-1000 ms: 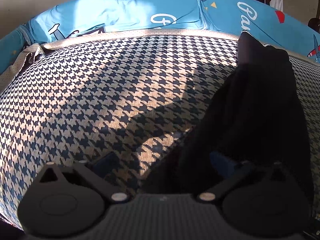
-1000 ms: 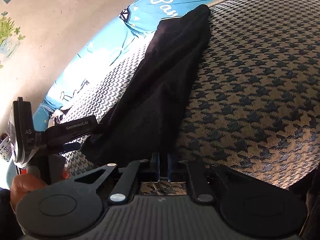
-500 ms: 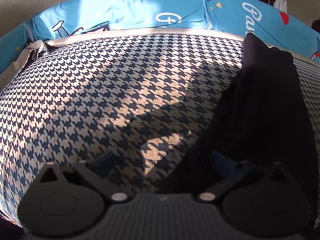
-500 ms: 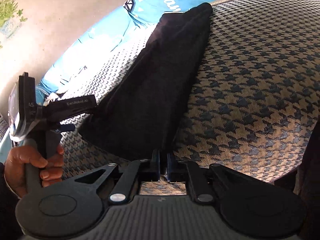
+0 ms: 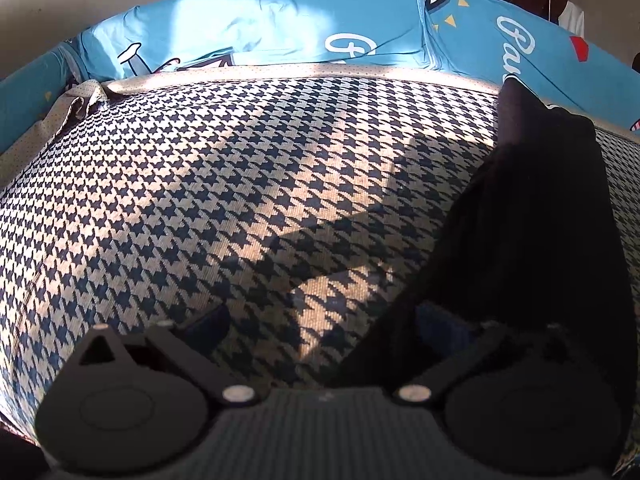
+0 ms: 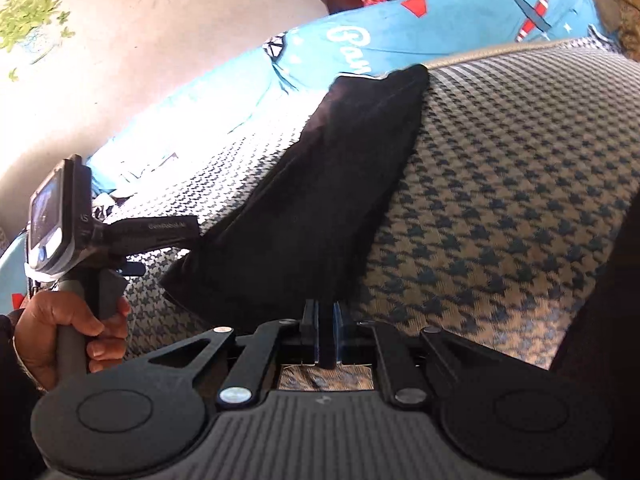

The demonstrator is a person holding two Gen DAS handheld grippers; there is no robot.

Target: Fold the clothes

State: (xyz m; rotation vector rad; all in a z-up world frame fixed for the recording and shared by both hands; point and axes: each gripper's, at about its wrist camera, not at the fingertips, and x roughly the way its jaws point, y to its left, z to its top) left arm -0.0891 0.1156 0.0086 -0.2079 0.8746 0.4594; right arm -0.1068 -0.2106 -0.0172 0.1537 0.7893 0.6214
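The garment lies on the bed, between my left claw and my right claw, pillows behind.

Left tongs' right finger half lost against black garment.

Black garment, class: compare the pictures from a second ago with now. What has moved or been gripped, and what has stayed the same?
In the right wrist view the left gripper has risen and drawn closer to the black garment. The right gripper stays shut on the garment's near edge; the left gripper stays open with the garment's edge between its fingers. The garment still lies stretched along the houndstooth cover, far end at the blue sheet.
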